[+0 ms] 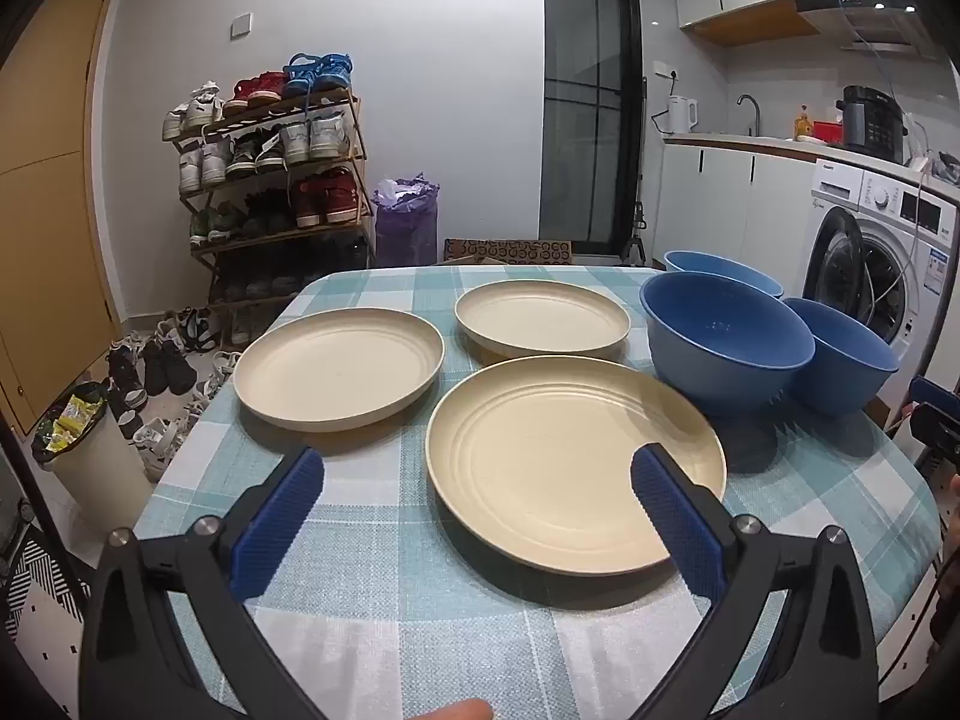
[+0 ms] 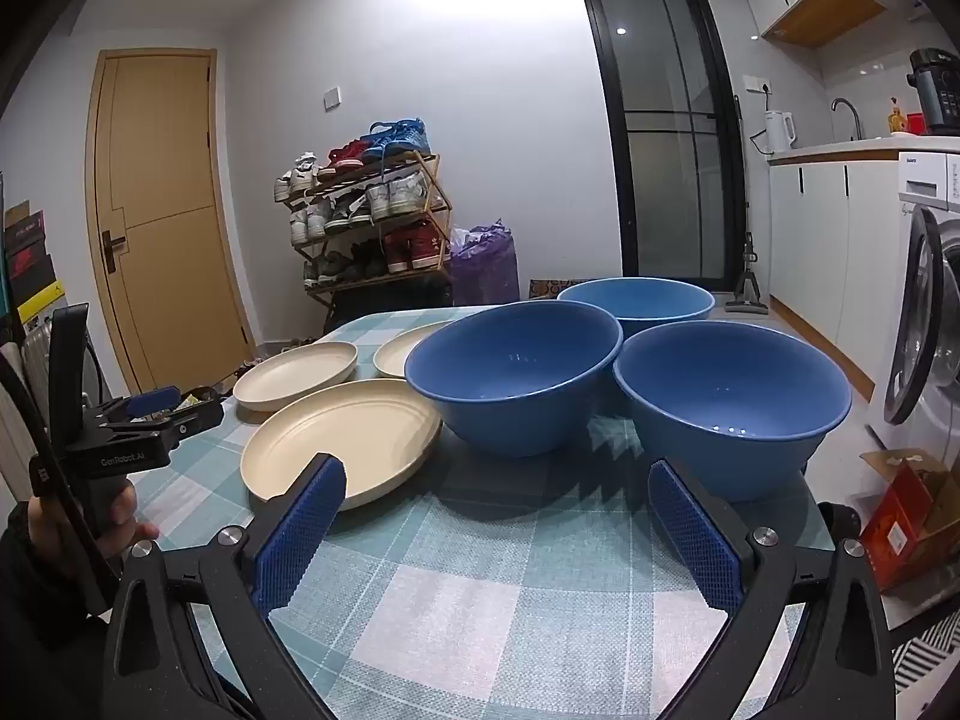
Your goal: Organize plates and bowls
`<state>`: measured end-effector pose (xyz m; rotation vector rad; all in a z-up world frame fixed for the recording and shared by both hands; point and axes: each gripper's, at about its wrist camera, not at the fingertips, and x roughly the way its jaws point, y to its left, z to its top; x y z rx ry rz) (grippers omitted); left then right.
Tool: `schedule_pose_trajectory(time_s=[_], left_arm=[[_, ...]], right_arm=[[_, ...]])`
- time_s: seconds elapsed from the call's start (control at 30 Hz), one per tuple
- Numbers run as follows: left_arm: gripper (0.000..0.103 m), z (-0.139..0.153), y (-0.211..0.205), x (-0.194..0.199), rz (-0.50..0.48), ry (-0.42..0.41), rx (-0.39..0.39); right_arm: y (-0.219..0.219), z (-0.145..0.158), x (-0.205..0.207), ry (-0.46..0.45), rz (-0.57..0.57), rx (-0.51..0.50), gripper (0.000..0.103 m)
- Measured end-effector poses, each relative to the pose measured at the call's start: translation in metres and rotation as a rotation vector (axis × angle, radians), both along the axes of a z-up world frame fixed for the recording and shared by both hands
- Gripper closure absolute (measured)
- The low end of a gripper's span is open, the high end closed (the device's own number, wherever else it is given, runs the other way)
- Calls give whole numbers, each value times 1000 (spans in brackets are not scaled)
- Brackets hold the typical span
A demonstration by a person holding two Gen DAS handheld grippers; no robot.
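Three cream plates lie on the checked tablecloth: a near plate (image 1: 564, 462) (image 2: 342, 438), a left plate (image 1: 339, 375) (image 2: 297, 372) and a far plate (image 1: 540, 318) (image 2: 399, 354). Three blue bowls stand to their right: a middle bowl (image 1: 726, 342) (image 2: 516, 372), a right bowl (image 1: 840, 360) (image 2: 732, 402) and a lighter far bowl (image 1: 720, 270) (image 2: 636, 306). My left gripper (image 1: 477, 483) is open and empty, its right finger over the near plate's edge. My right gripper (image 2: 498, 492) is open and empty, in front of the two nearer bowls.
The table (image 1: 420, 600) has a teal checked cloth; its edges fall off left and right. A bin (image 1: 78, 438) and a shoe rack (image 1: 270, 180) stand to the left. A washing machine (image 1: 882, 258) stands right. A cardboard box (image 2: 912, 510) sits on the floor.
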<state>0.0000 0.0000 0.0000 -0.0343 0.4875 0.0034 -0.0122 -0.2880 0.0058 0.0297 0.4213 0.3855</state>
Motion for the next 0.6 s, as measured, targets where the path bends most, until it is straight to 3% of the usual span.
schedule_pose_trajectory(time_s=[0.6], left_arm=[[0, -1, -2, -1, 0, 0, -6]], right_arm=[[1, 0, -1, 3, 1, 0, 0]])
